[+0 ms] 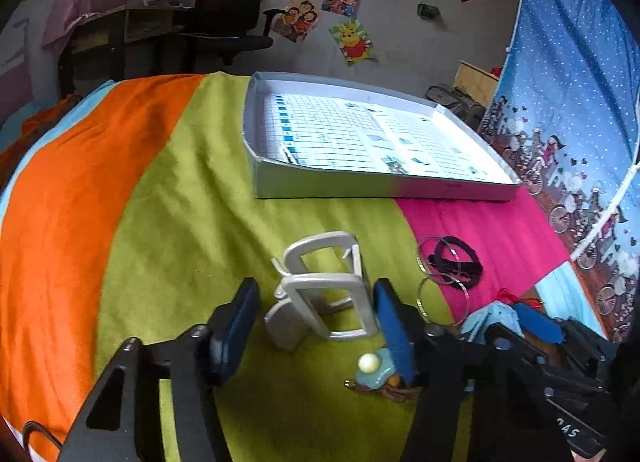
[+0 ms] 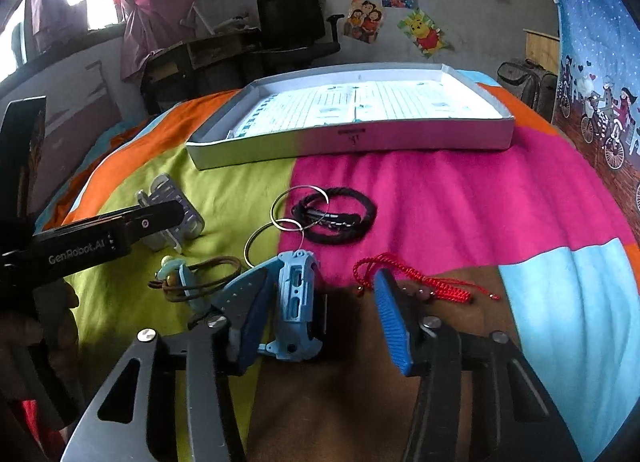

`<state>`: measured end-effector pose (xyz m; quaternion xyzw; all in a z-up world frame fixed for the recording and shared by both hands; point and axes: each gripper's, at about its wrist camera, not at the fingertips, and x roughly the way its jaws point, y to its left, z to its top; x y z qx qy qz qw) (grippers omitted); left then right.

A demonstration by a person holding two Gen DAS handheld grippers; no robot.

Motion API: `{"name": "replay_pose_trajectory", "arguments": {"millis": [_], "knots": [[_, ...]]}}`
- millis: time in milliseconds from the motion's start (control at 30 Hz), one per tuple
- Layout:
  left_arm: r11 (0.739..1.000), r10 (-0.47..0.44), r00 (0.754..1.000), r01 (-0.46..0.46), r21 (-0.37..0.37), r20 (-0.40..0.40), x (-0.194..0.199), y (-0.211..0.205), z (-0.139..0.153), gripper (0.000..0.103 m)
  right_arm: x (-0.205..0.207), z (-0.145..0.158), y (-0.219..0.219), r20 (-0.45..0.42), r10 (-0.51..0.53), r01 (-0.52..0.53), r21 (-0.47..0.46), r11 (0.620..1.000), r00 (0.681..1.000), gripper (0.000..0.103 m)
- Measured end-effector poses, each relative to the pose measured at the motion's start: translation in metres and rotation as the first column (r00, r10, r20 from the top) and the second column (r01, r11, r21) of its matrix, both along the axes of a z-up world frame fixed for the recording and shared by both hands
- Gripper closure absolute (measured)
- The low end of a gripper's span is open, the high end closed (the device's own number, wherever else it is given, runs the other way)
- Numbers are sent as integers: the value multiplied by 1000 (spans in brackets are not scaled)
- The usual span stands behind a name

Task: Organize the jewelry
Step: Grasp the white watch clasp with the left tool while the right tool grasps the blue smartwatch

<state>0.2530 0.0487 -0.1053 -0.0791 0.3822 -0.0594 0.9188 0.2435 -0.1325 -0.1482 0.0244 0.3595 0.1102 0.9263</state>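
Jewelry strewn on striped bedspread (image 1: 168, 190) before white tray (image 1: 360, 186), left hand-held gripper (image 1: 316, 326) unclenched around white stand (image 1: 332, 302), right hand-held gripper (image 2: 320, 302) unclenched astride blue watch (image 2: 296, 294)

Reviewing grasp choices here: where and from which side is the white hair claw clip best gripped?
Grip the white claw clip across its two long frame sides, coming down from above and the near side. It lies on the blanket with those sides facing the left gripper pads; the open frame should pinch easily.
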Motion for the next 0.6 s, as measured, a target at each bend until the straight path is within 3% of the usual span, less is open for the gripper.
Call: {"name": "replay_pose_trajectory", "arguments": {"millis": [200,467,500,567,600], "knots": [[999,-6,1000,6,-35,13,-2,1,1,52,-3,-1,7,3,27,-27,-7,1000,1000,87],[999,-37,996,39,-35,80,-13,-7,17,56,-11,9,1,38,13,-14,22,1000,999,88],[999,-40,996,42,-31,85,-13,-7,17,60,-12,11,0,46,9,-10,26,1000,999,88],[999,-44,996,46,-20,80,-12,-9,17,96,-13,15,-2,58,6,-8,35,999,998,88],[999,-44,997,46,-28,65,-11,-8,16,97,-13,18,-4,65,5,-8,41,999,998,88]]}}
